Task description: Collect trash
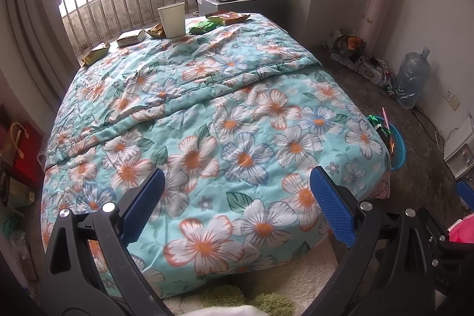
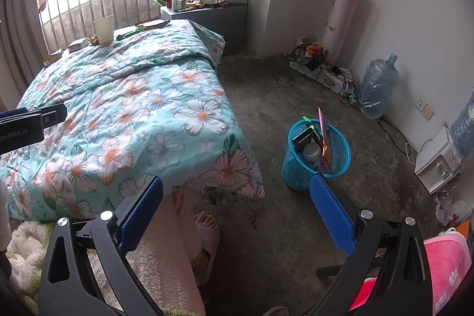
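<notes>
A white paper cup (image 1: 171, 19) (image 2: 104, 29) stands at the far end of the floral-quilted bed (image 1: 207, 114) (image 2: 124, 96). Around it lie several snack wrappers: a yellow-green one (image 1: 96, 53), a boxy pale one (image 1: 131, 37), an orange one (image 1: 156, 30), a green one (image 1: 203, 27) and a flat one (image 1: 228, 17). A blue mesh trash basket (image 2: 315, 156) (image 1: 395, 145) with several wrappers in it stands on the floor beside the bed. My left gripper (image 1: 237, 182) hangs open over the bed's near end. My right gripper (image 2: 237, 191) is open and empty above the floor near the basket.
A grey bedside cabinet (image 2: 207, 14) (image 1: 243, 2) crowded with bottles and a green basket stands past the bed. A water jug (image 2: 377, 88), cables and a power strip (image 2: 328, 79) line the right wall. A person's slippered foot (image 2: 206, 233) is on the concrete floor.
</notes>
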